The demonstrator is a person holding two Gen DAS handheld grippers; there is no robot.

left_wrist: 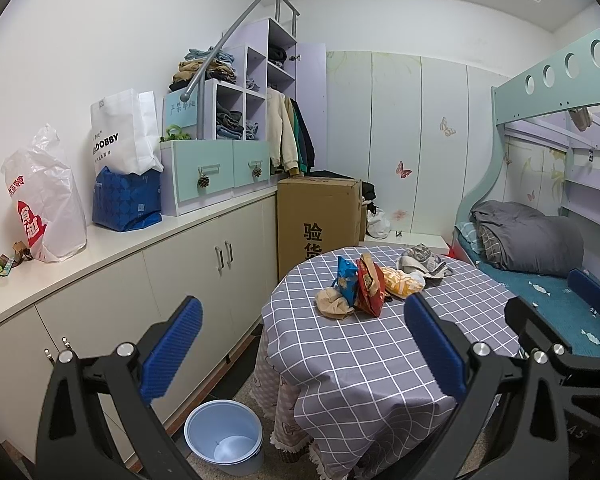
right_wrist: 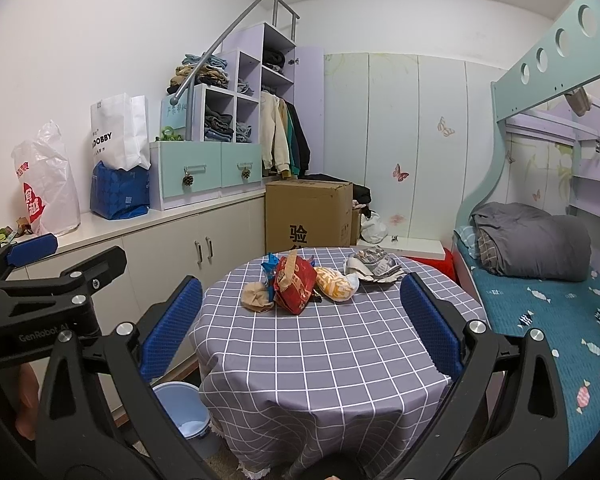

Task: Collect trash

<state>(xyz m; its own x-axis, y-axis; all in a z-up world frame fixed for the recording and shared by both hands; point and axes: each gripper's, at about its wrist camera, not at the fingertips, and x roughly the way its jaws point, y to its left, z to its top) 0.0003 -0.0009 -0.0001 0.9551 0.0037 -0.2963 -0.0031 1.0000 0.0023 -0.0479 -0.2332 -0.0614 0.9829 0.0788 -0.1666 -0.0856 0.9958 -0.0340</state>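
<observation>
Five pieces of trash sit clustered on the far half of the round table [right_wrist: 324, 360], centre of both frames, on its grey checked cloth.

- Brown crumpled paper bag [right_wrist: 257, 298]: leftmost, touching the red bag.
- Blue snack packet [left_wrist: 347, 282]: upright, behind and between the brown bag and the red one; mostly hidden in the right wrist view.
- Red snack bag [right_wrist: 296, 286]: upright, centre of the cluster.
- Orange-and-white wrapper [right_wrist: 336, 286]: lying just right of the red bag.
- Crumpled newspaper [right_wrist: 374, 266]: farthest right and back, near the table edge.

Pale blue bin [left_wrist: 224, 436]: on the floor, lower left of the table, between it and the cabinets [left_wrist: 148, 304].

Left gripper [left_wrist: 302, 352]: jaws spread wide, nothing between the blue pads, short of the cluster.

Right gripper [right_wrist: 300, 330]: jaws likewise wide apart and holding nothing.

Bunk bed [right_wrist: 540, 320]: right of frame, grey bedding folded on it.
</observation>
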